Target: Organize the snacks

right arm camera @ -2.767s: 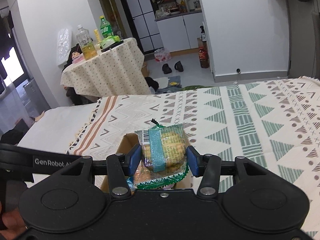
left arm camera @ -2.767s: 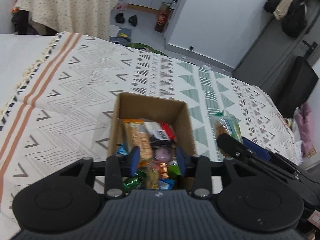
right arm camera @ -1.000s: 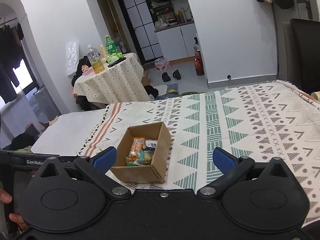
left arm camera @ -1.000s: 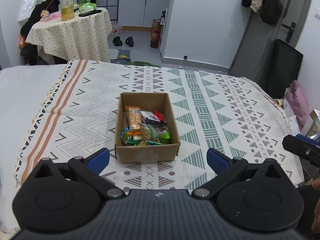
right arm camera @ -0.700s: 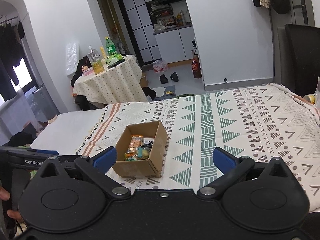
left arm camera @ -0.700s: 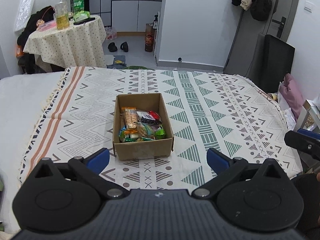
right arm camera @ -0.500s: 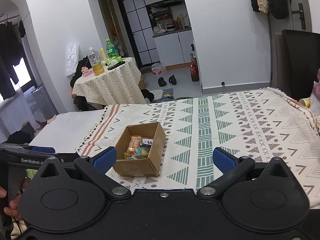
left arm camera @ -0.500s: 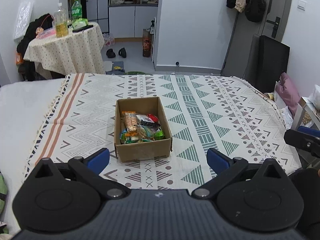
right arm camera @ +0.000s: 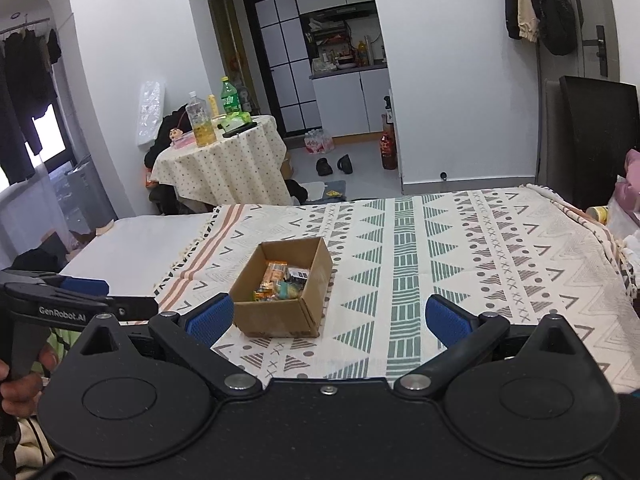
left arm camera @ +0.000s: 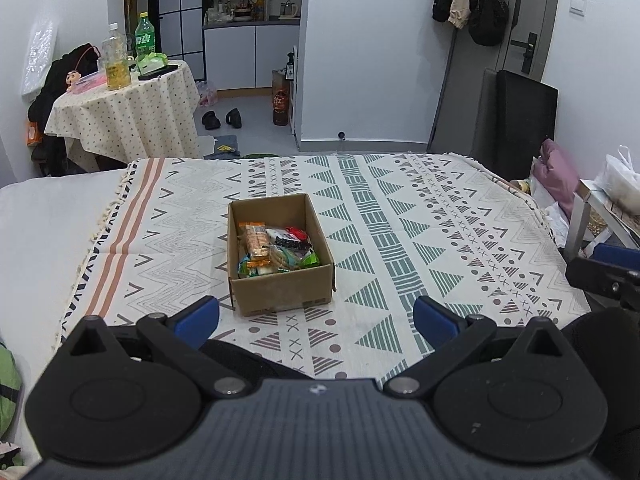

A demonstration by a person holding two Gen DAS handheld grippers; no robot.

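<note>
A brown cardboard box (left arm camera: 280, 292) stands on the patterned cloth, and it holds several wrapped snacks (left arm camera: 276, 249). In the right wrist view the same box (right arm camera: 280, 316) sits left of centre with the snacks (right arm camera: 280, 280) inside. My left gripper (left arm camera: 316, 318) is open and empty, held back from the box's near side. My right gripper (right arm camera: 328, 314) is open and empty too, drawn back from the box. The left gripper's body (right arm camera: 76, 302) shows at the left edge of the right wrist view, held by a hand (right arm camera: 20, 384).
The patterned cloth (left arm camera: 420, 224) covers a bed, with plain white sheet (left arm camera: 44, 224) to the left. A round table with bottles (left arm camera: 120, 108) stands beyond the bed. A black chair (left arm camera: 520, 120), a pink cushion (left arm camera: 556, 176) and a side stand (left arm camera: 600, 216) are at right.
The right gripper let go of the green packet, which now lies in the box. Both grippers opened wide and drew back and up from the box.
</note>
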